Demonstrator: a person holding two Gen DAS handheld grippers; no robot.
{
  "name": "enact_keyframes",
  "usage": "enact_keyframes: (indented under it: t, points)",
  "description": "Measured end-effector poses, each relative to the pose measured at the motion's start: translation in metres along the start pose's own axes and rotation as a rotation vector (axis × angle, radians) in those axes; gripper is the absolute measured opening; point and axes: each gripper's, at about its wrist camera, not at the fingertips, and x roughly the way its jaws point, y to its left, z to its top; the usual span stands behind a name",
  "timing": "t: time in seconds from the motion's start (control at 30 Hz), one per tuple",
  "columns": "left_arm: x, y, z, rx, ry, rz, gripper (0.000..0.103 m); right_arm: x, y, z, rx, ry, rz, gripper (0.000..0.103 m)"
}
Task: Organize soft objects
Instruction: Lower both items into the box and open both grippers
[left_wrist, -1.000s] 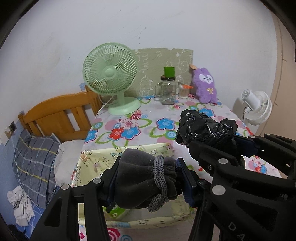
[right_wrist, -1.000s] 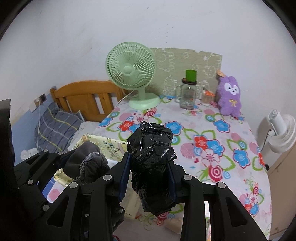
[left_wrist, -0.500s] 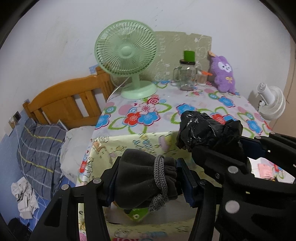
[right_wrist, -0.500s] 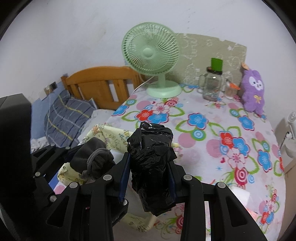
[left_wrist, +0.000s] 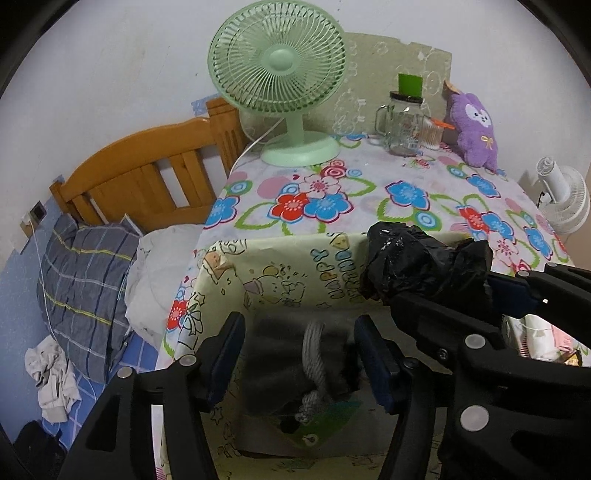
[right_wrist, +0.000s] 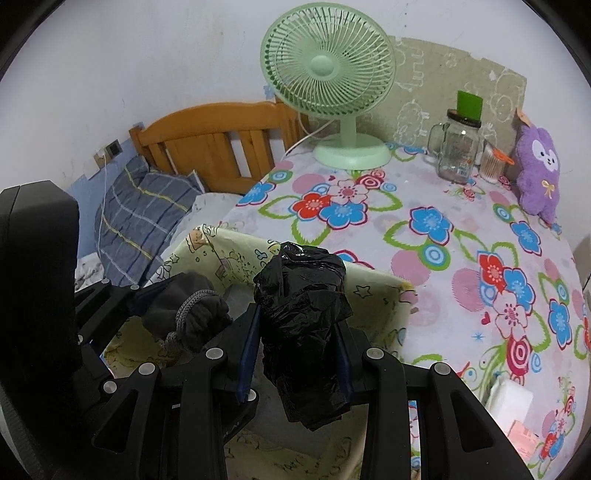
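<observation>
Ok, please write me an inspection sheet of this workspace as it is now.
Surface: table, floral cloth.
Job's things: grey pouch above yellow box; black bag.
Clutter: green fan, jar, plush.
Tools: left tool has just been opening, pouch between its pads, not pressed; right tool shut on black bag.
Cables: white cord from green fan.
Surroundings: bed, pillow, white fan.

My right hand-held gripper (right_wrist: 295, 354) holds a shiny, crinkly black plastic bag (right_wrist: 303, 325). Left of it, a soft grey fuzzy cloth pouch (left_wrist: 295, 362) has a rough woven cord (left_wrist: 314, 354).
</observation>
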Motion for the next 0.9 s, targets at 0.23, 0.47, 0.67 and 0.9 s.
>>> enact_keyframes:
  t: [0.23, 0.47, 0.67, 0.9]
  points:
    - [0.003, 0.004, -0.003, -0.011, 0.009, 0.024, 0.076, 0.009, 0.002, 0.001, -0.012, 0.008, -0.001, 0.04]
    - [-0.005, 0.005, -0.007, -0.019, -0.007, 0.01, 0.093, 0.008, -0.001, 0.001, 0.001, 0.015, 0.002, 0.068]
    - [-0.015, 0.002, -0.007, -0.018, -0.023, 0.006, 0.095, -0.003, -0.001, -0.001, 0.002, -0.007, -0.009, 0.073]
    - [-0.027, -0.01, -0.006, -0.012, -0.047, -0.005, 0.096, -0.021, -0.006, -0.004, 0.012, -0.036, -0.034, 0.074]
